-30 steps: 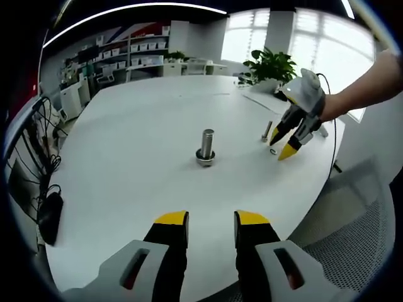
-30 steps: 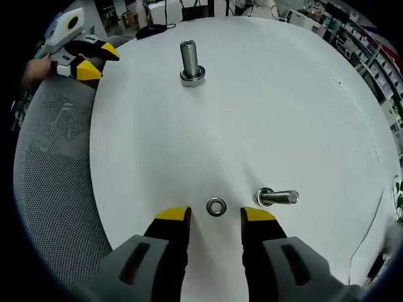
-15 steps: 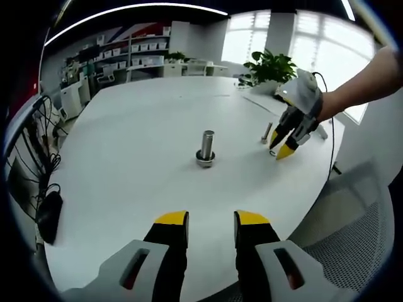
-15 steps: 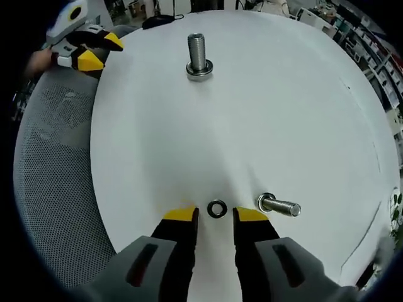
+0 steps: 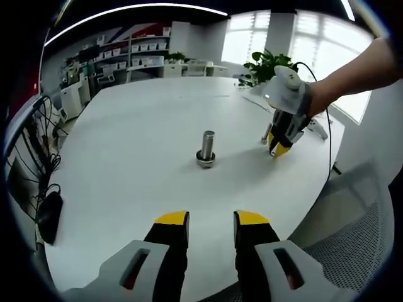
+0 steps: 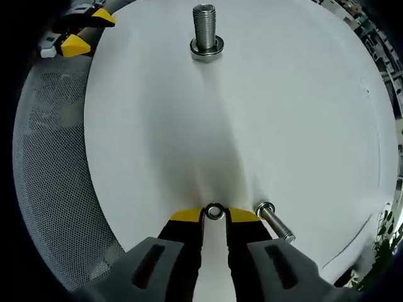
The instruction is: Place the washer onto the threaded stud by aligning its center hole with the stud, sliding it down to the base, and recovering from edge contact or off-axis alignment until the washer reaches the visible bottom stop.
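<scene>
Washer: the washer [image 6: 215, 211] lies flat on the white table [image 6: 283, 107], seated between the yellow tips of the right gripper [image 6: 215, 216], which appear to touch its rim on both sides.
Threaded stud: the threaded stud [image 6: 205, 31] stands upright on its base, well apart from the washer, far up the table in the right gripper view; it is also seen mid-table [image 5: 206, 148] in the left gripper view.
Loose bolt: a loose bolt [image 6: 274, 221] lies on its side just beside the right finger.
Change: a second ago the washer lay ahead of wider-set fingers; the gap has since been narrowed around it.
Right fingers: narrow, pinched on the washer, though a firm grip cannot be confirmed.
Left fingers: the left gripper [image 5: 211, 219] is held over the near table edge, a moderate gap between the fingers, nothing held.
</scene>
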